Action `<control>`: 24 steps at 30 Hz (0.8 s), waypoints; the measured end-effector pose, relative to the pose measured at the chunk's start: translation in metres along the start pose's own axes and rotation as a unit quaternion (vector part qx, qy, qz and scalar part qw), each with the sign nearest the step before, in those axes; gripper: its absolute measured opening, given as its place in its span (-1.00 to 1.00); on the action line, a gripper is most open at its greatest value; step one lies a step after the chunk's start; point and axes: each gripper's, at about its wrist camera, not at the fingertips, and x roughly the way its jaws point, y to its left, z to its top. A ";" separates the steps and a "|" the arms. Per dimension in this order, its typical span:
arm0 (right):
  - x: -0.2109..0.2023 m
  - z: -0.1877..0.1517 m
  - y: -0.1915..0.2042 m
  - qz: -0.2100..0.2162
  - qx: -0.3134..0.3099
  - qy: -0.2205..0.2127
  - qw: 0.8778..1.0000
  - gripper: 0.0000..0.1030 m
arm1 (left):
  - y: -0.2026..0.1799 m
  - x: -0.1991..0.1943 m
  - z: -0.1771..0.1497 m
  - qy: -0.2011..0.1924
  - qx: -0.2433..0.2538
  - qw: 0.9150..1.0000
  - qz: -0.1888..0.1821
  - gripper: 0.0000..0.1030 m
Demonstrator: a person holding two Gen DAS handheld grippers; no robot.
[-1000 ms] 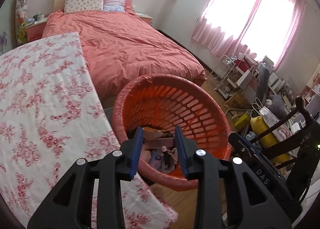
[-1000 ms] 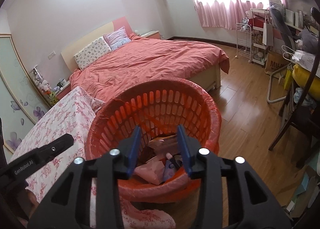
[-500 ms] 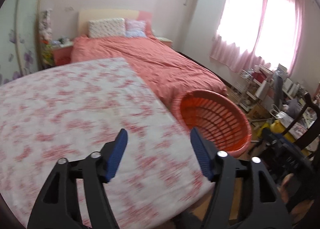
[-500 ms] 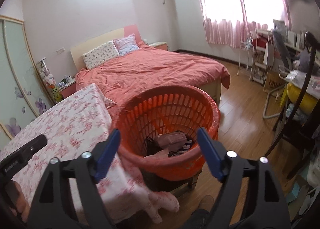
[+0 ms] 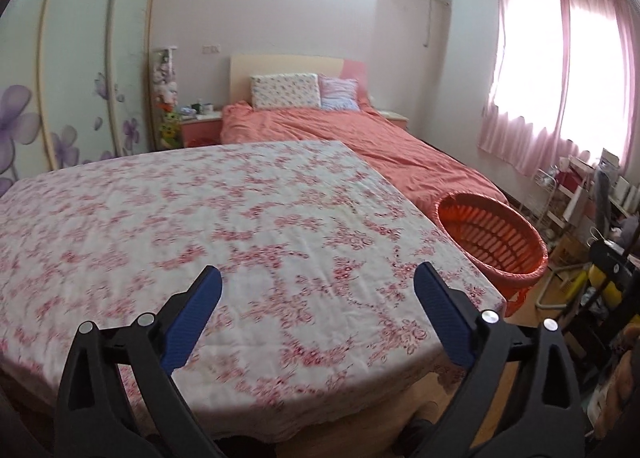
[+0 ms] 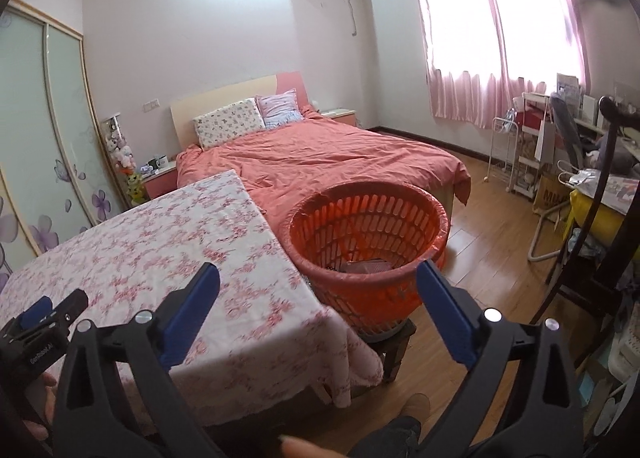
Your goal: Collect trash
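An orange slatted basket [image 6: 366,234] stands on a low stool at the right end of the table, with some trash [image 6: 366,266] in its bottom. It also shows in the left wrist view [image 5: 494,238]. My right gripper [image 6: 318,298] is open and empty, held above and in front of the basket. My left gripper [image 5: 318,298] is open and empty over the table with the pink flowered cloth [image 5: 200,225]. The left gripper's body [image 6: 42,324] shows at the lower left of the right wrist view. I see no trash on the cloth.
A bed with a coral cover [image 6: 328,155] lies behind the table. A wardrobe with flower doors [image 5: 68,69] stands at left. A cluttered desk, a dark chair [image 6: 592,225] and a white rack [image 6: 506,153] crowd the right side. Wood floor [image 6: 484,242] lies between.
Both grippers have opened wide and pulled up and back from inside the basket. The left one has swung left over the table.
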 end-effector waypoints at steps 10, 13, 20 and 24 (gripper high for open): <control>-0.019 -0.021 0.028 -0.066 -0.047 -0.018 0.997 0.87 | 0.001 -0.020 -0.019 -0.011 0.001 0.999 0.041 0.95; -0.021 -0.025 0.033 -0.083 -0.059 -0.023 0.995 0.87 | 0.000 -0.023 -0.024 -0.015 0.004 0.998 0.054 0.95; -0.020 -0.032 0.037 -0.110 -0.069 -0.022 0.991 0.87 | 0.000 -0.029 -0.031 -0.018 0.000 0.997 0.069 0.95; -0.020 -0.036 0.040 -0.115 -0.073 -0.020 0.990 0.87 | 0.000 -0.031 -0.033 -0.016 -0.003 0.997 0.073 0.95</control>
